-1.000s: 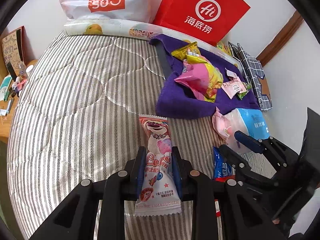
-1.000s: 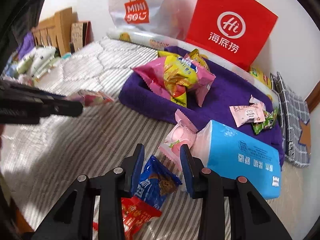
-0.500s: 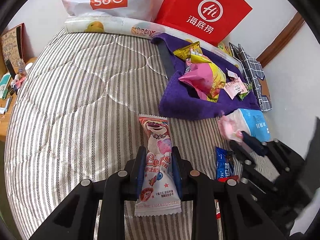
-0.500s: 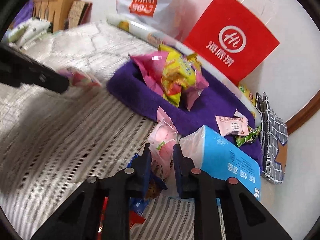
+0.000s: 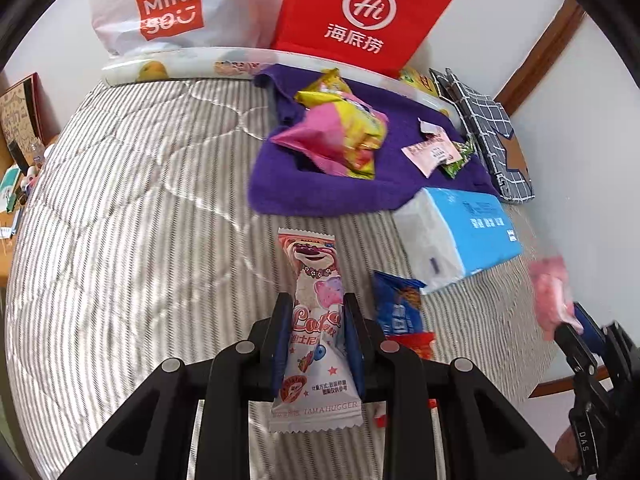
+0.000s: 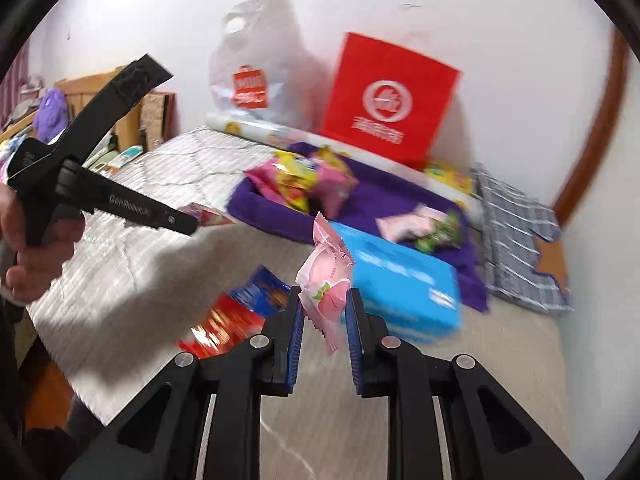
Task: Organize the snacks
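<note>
My left gripper (image 5: 316, 300) is shut on a long white and pink bear-print snack packet (image 5: 316, 320), held over the striped mattress (image 5: 120, 200). My right gripper (image 6: 325, 300) is shut on a small pink peach-print snack packet (image 6: 326, 280), lifted above the bed; that packet shows blurred at the right edge of the left wrist view (image 5: 550, 292). On the purple cloth (image 5: 360, 188) lie pink and yellow snack bags (image 5: 340, 136) and a small pink packet (image 5: 432, 152). A blue packet (image 5: 398, 304) and a red one (image 5: 412, 340) lie on the mattress near the grippers.
A blue tissue pack (image 5: 460, 236) lies beside the purple cloth. A red paper bag (image 5: 360, 16) and a white plastic bag (image 5: 168, 12) stand against the wall behind the bed. A checked cloth (image 5: 488, 128) lies at the right. A wooden shelf (image 6: 120, 120) stands left of the bed.
My right gripper closed on the pink peach packet, then lifted it off the mattress and swung rightward. My left gripper moved slightly with its bear packet still gripped.
</note>
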